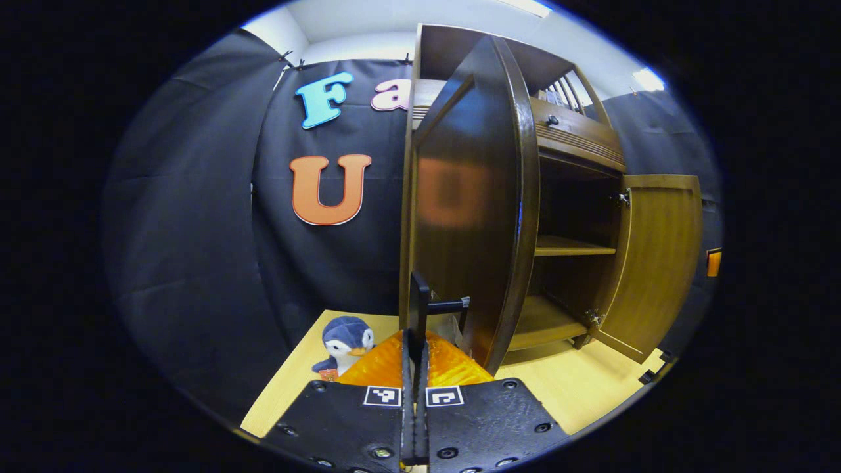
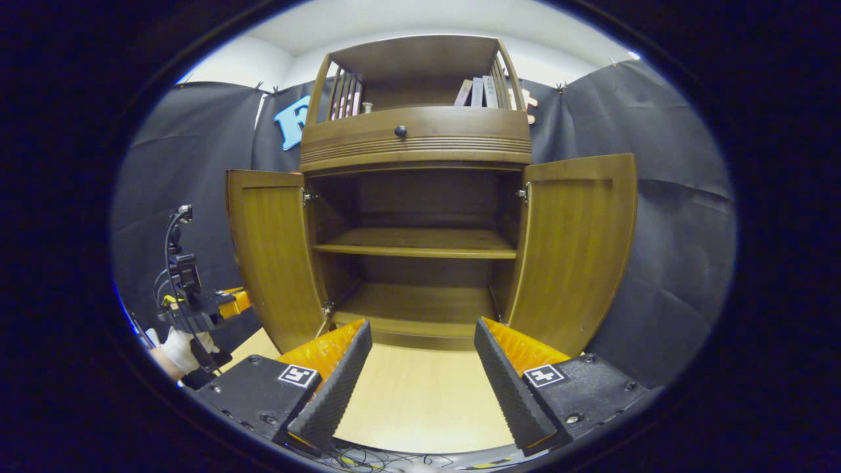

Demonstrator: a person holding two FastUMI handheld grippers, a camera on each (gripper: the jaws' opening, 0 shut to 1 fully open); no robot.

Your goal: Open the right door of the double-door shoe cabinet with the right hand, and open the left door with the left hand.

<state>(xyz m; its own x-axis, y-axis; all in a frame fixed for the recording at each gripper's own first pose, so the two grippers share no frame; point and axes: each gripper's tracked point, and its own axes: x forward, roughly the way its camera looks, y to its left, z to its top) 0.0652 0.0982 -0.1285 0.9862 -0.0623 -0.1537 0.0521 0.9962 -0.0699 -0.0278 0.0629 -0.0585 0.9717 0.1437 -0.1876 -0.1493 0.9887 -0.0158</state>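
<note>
Shoe cabinet [image 2: 415, 197] observed with both doors swung open.
The left tongs [image 1: 415, 368] are seen closed, fingers pressed together, just beside the left door [image 1: 470, 203]. The right tongs [image 2: 420, 374] are held wide before the cabinet, well apart from the right door [image 2: 575, 249]. A toy penguin [image 1: 345, 341] is noted on the floor.

left gripper [image 1: 415, 368] jaws pressed together, right gripper [image 2: 420, 368] jaws spread wide

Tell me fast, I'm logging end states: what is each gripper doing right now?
Left gripper: fingers closed together, pressing on nothing, beside the open left door.
Right gripper: open, empty, facing the open cabinet.
</note>
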